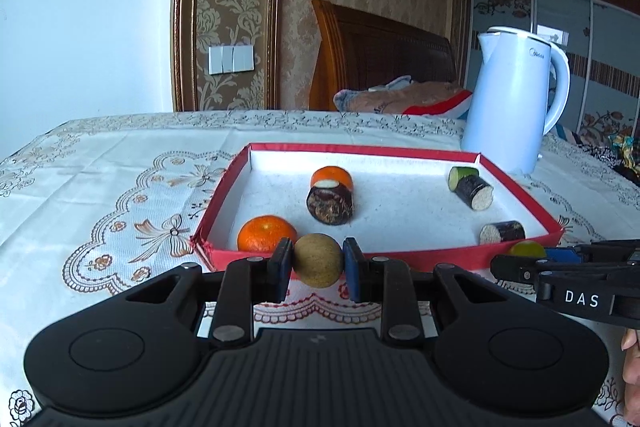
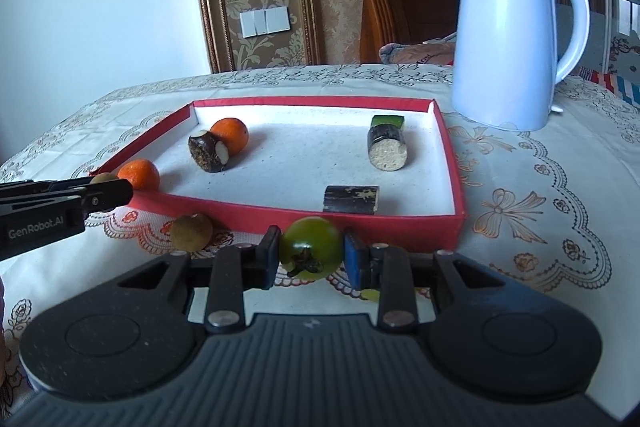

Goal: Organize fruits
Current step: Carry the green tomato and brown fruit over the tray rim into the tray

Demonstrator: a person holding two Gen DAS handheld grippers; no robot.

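Both grippers loaded up, parked just short of the red box

Biggest thing first: the white kettle (image 2: pixel 516 35) sits at the far right of the table, well out of the way, so it's just background. The red box (image 2: pixel 454 163) is clearly where the fruit goes; it already has two oranges on its left side, one at the near left corner (image 1: pixel 266 233), and dark cut cane-like pieces (image 2: pixel 387 147) to the right, so sorting by kind is my guess. The left gripper (image 1: pixel 318 261) is clamped on a round brown fruit (image 1: pixel 318 259) at the box's near wall, by that orange. The right gripper (image 2: pixel 310 253) squeezes a green tomato (image 2: pixel 311 247) at the near wall too. One more small brown fruit (image 2: pixel 191 231) sits loose on the cloth, just outside the box.
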